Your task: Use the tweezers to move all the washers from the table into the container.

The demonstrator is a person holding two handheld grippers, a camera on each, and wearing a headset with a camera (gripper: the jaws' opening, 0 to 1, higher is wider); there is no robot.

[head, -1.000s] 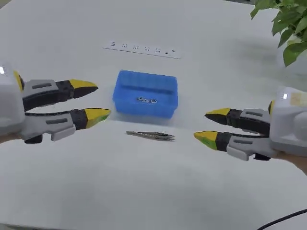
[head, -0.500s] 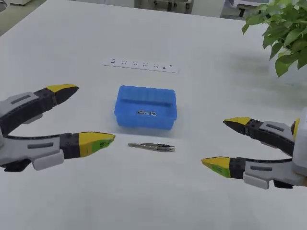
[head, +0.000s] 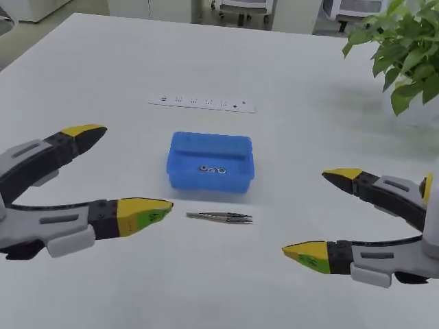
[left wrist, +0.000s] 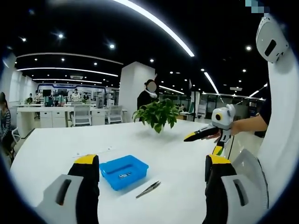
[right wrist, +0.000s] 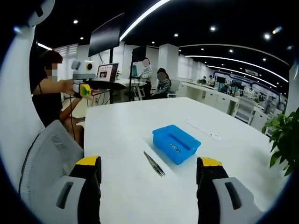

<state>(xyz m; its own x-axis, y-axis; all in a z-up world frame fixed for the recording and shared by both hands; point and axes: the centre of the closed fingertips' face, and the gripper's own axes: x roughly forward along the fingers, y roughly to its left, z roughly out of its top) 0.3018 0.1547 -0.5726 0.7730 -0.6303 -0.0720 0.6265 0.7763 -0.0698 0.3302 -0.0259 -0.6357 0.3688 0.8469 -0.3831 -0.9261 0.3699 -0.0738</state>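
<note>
Head view: left gripper (head: 135, 168) and right gripper (head: 305, 214) spread wide, flanking tweezers (head: 219, 217) before the blue container (head: 206, 145); power strip (head: 201, 103) beyond, plant (head: 405, 41) cut off; washers (head: 212, 169) inside too small to count.

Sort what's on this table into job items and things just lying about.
For the job: tweezers, blue container, washers inside it, left tool and right tool, both open.
Just lying about: power strip, potted plant.
</note>
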